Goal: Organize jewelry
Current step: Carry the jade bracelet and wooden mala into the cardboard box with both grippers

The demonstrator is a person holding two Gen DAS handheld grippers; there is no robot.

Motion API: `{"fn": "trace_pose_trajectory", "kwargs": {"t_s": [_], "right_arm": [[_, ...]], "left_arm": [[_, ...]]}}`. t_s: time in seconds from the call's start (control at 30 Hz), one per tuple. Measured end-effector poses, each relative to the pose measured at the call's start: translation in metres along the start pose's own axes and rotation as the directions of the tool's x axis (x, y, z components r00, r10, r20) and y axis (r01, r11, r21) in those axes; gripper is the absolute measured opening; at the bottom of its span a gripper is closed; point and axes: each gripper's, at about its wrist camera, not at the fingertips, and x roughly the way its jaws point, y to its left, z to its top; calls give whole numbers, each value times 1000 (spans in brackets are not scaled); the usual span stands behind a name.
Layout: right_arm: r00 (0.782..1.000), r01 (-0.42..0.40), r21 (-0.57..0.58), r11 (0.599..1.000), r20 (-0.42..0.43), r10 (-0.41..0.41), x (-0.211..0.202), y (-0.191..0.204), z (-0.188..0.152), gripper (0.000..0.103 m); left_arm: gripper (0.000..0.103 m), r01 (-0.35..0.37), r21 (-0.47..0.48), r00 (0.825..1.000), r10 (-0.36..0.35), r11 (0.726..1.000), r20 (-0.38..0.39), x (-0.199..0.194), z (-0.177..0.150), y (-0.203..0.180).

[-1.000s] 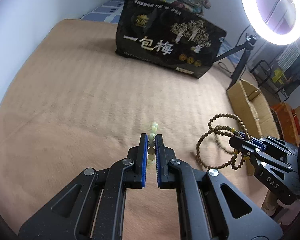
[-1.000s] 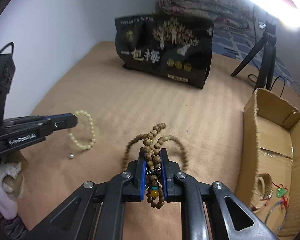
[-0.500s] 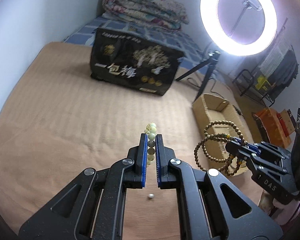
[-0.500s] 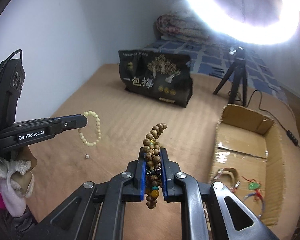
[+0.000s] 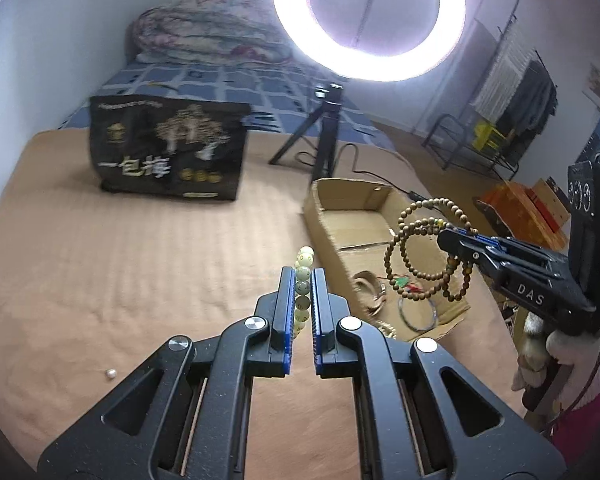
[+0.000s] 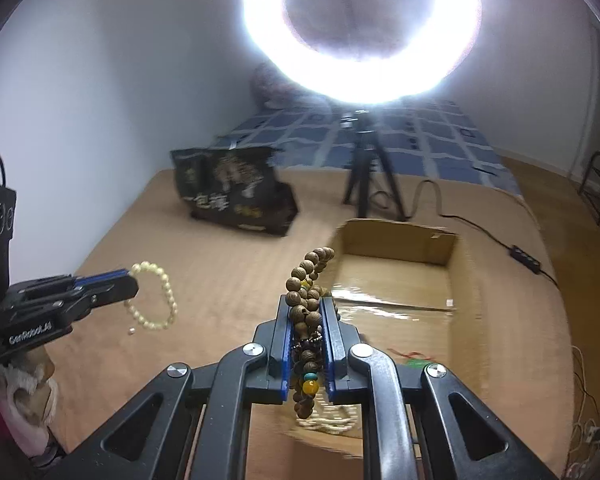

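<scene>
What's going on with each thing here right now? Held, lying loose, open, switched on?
Left gripper: shut on the pale bead bracelet, lifted.
Right gripper: shut on the wooden bead strand, above the box.
Cardboard box: open, jewelry inside.
Loose pearl: lying on the tan blanket.
Ring light: on.
Black bag: upright.

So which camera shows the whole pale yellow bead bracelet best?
The right wrist view: the pale bracelet hangs as a full loop from the left gripper. The left wrist view sees it edge-on, a short column of beads between the fingers.
</scene>
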Motion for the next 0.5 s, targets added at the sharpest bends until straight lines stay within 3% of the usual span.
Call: {"fn": "trace_pose_trajectory", "kwargs": {"t_s": [0.5], "right_arm": [[997, 79, 37, 996, 2, -79, 15, -62, 15, 10]], "left_arm": [[5, 62, 32, 998, -62, 998, -4, 51, 26, -48]]}}
